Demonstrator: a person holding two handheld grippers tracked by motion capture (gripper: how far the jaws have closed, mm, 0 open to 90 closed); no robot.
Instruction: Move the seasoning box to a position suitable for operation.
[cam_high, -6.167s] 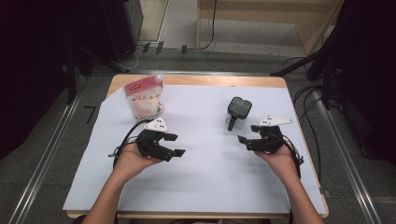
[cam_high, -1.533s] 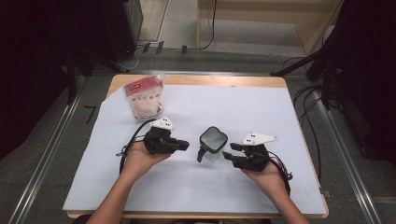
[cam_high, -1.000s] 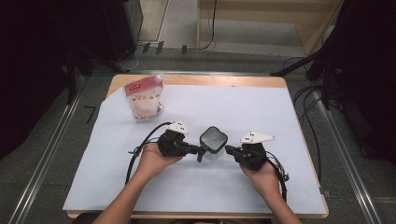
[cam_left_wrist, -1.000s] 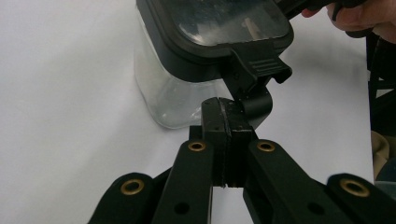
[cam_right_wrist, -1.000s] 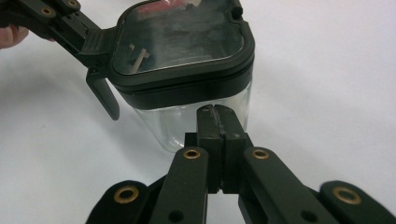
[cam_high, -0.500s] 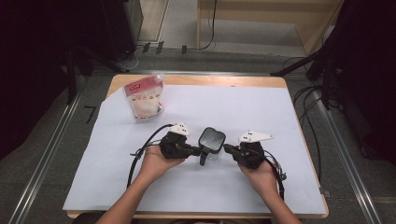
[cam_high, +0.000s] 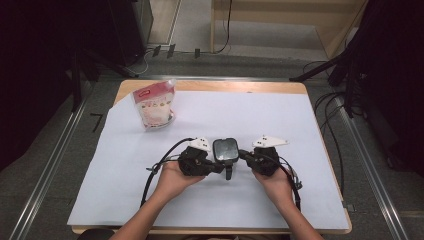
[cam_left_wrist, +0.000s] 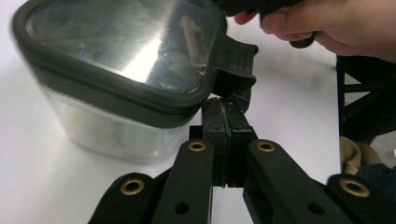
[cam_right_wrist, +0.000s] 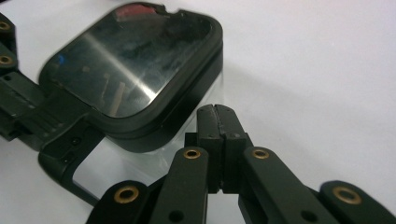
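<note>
A clear measuring jug (cam_high: 225, 151) with a dark, glossy lid is sitting on the white sheet (cam_high: 300, 125) near the middle of the table (cam_high: 210, 86), slightly toward the person's side, and both grippers are meeting it from opposite sides. The left gripper (cam_high: 216, 168) is coming in from the jug's left; in the left gripper view (cam_left_wrist: 227, 122) its two black jaws are pressing flat together with no gap between them, their tips lying just under the jug's black handle (cam_left_wrist: 233, 70) — whether they are touching it cannot be told. The right gripper (cam_high: 243, 154) is reaching in from the jug's right; in the right gripper view (cam_right_wrist: 218, 122) its jaws are likewise lying closed against each other, holding nothing, with their tips right beside the jug's clear wall (cam_right_wrist: 187, 135), below the lid's rim. In that view the lid (cam_right_wrist: 126, 65) is catching reflections, and the handle (cam_right_wrist: 65, 154) is pointing toward the lower left, where parts of the other gripper are showing at the frame's edge. A hand (cam_left_wrist: 327, 23) is appearing at the top right of the left gripper view, beyond the jug. Well apart from all this, a red-and-white pouch (cam_high: 154, 104) is standing upright near the table's far left corner — its print is too small to read.
</note>
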